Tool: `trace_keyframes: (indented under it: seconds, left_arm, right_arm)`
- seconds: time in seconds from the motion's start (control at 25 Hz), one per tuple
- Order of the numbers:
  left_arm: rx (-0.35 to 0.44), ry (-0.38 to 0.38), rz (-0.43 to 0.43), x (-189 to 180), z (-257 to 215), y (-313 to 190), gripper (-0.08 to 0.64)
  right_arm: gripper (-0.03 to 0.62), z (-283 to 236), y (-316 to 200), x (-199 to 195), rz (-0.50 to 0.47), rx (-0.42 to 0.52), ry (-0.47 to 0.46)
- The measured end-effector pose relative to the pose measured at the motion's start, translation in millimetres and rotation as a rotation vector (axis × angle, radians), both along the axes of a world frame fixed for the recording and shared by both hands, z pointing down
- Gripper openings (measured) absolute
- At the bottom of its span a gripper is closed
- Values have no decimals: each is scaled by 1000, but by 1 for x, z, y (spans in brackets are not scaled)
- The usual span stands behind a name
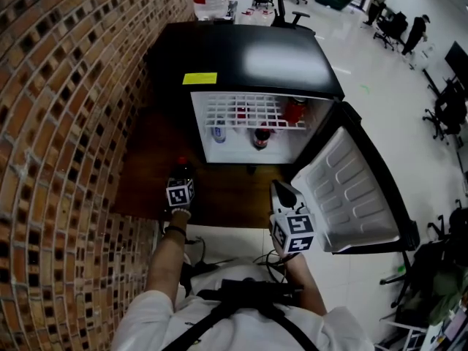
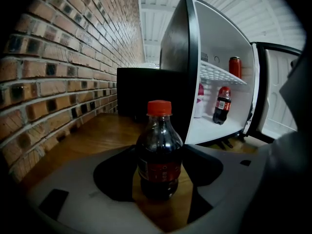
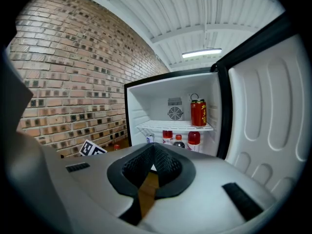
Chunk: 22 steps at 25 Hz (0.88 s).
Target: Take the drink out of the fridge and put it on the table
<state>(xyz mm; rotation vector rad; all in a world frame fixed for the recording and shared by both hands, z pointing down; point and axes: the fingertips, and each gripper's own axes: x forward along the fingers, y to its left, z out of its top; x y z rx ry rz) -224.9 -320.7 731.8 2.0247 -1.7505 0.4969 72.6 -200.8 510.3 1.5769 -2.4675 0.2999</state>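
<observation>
One fridge (image 1: 248,57), one red can (image 3: 198,112), two cola bottles (image 2: 159,150) (image 2: 223,105).

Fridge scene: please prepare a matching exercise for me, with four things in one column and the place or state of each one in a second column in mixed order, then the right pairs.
Things:
1. cola bottle
2. red can
3. fridge door
4. yellow label

Place or state:
a. on the upper wire shelf inside the fridge
b. wide open
c. stuck on the fridge's black top
d. upright on the wooden table, between the jaws of the left gripper

Pairs: 1-d, 2-a, 3-b, 4-c
</observation>
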Motion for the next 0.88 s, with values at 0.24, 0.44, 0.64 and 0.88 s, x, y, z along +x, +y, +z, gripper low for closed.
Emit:
trace_keyframes:
  seconds: [0.24, 0.44, 0.64, 0.88]
  left_arm:
    - [9, -9, 11, 2, 1, 1, 293]
    - [21, -29, 16, 1, 2, 9, 293]
    - [23, -48, 32, 3, 7, 16, 296]
    - [13, -62, 49, 7, 8, 21, 302]
  right_arm:
    - [11, 2, 0, 6, 15, -5, 0]
    - [11, 4, 1, 6, 16, -8, -4]
    - [11, 5, 1, 2, 4, -12, -6]
    - [11, 3, 4, 0, -3, -7, -7]
